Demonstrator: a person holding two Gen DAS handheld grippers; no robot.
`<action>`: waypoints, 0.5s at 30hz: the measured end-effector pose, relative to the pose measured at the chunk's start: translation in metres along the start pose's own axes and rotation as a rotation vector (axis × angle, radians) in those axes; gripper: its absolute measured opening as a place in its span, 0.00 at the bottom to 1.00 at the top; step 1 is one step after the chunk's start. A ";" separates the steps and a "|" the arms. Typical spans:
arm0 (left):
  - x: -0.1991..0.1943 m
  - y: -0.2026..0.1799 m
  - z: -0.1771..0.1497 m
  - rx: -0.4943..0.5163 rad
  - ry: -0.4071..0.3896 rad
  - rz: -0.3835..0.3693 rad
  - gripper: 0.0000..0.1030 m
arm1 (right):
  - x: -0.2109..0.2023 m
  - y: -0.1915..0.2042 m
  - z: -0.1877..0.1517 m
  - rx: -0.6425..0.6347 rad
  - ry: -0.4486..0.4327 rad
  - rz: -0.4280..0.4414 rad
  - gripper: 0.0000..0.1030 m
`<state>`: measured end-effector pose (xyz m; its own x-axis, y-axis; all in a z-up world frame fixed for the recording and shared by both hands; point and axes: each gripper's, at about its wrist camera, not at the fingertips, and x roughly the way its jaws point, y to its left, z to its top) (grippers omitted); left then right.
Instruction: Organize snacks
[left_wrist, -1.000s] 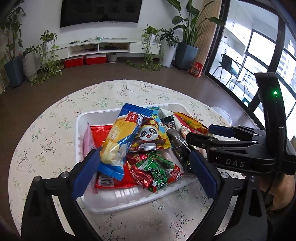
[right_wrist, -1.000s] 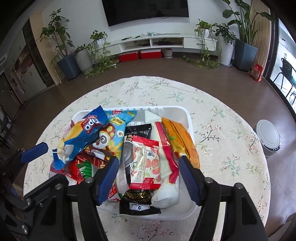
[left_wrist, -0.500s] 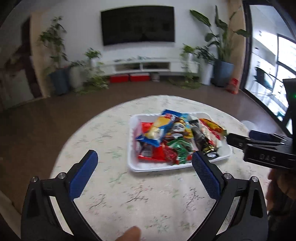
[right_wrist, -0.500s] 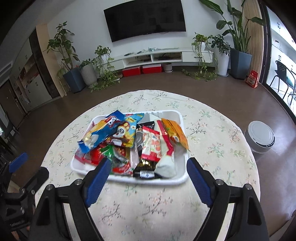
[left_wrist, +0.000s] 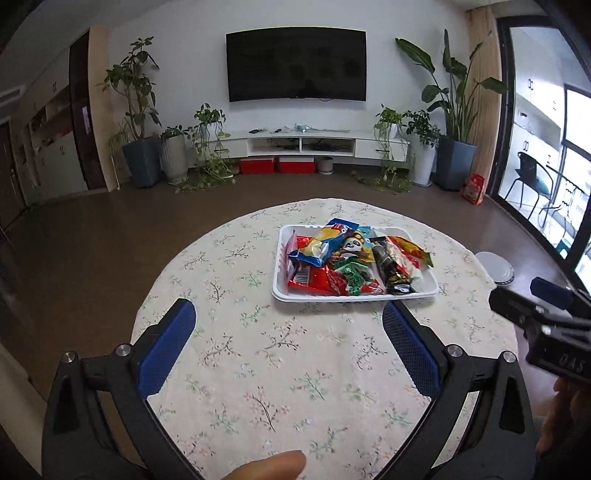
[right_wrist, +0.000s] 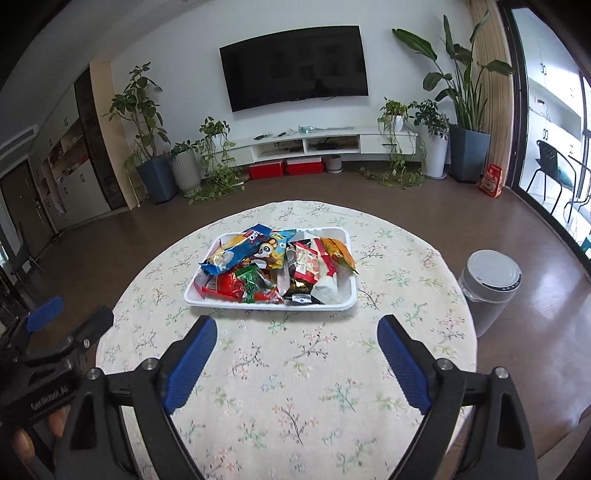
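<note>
A white tray (left_wrist: 282, 293) (right_wrist: 195, 299) sits on the far half of a round table with a floral cloth (left_wrist: 258, 369) (right_wrist: 295, 387). It holds several snack packets, among them a blue and yellow one (left_wrist: 321, 245) (right_wrist: 236, 251), a panda one (left_wrist: 352, 245) (right_wrist: 267, 251) and a green one (left_wrist: 354, 275) (right_wrist: 251, 278). My left gripper (left_wrist: 288, 325) is open and empty, well back from the tray. My right gripper (right_wrist: 295, 334) is open and empty, also back from the tray.
A grey lidded bin (right_wrist: 489, 291) (left_wrist: 495, 267) stands on the floor right of the table. The right gripper shows at the right edge of the left wrist view (left_wrist: 546, 321); the left gripper shows at the left edge of the right wrist view (right_wrist: 55, 332).
Both grippers have pulled back and up from over the tray to the near side of the table. The snacks have not moved.
</note>
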<state>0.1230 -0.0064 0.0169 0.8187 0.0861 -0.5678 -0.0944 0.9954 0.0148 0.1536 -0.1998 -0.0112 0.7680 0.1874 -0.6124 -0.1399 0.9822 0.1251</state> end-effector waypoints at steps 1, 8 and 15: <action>-0.006 0.000 -0.001 -0.006 0.003 -0.006 1.00 | -0.007 0.001 -0.005 -0.004 -0.004 -0.005 0.89; -0.029 -0.001 -0.005 -0.016 0.010 -0.023 1.00 | -0.031 0.008 -0.029 -0.012 -0.008 -0.052 0.93; -0.036 -0.001 -0.007 -0.020 0.020 -0.028 1.00 | -0.043 0.015 -0.037 -0.035 -0.026 -0.082 0.95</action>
<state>0.0892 -0.0107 0.0315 0.8099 0.0572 -0.5838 -0.0830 0.9964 -0.0176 0.0953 -0.1929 -0.0119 0.7935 0.1063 -0.5992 -0.0973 0.9941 0.0475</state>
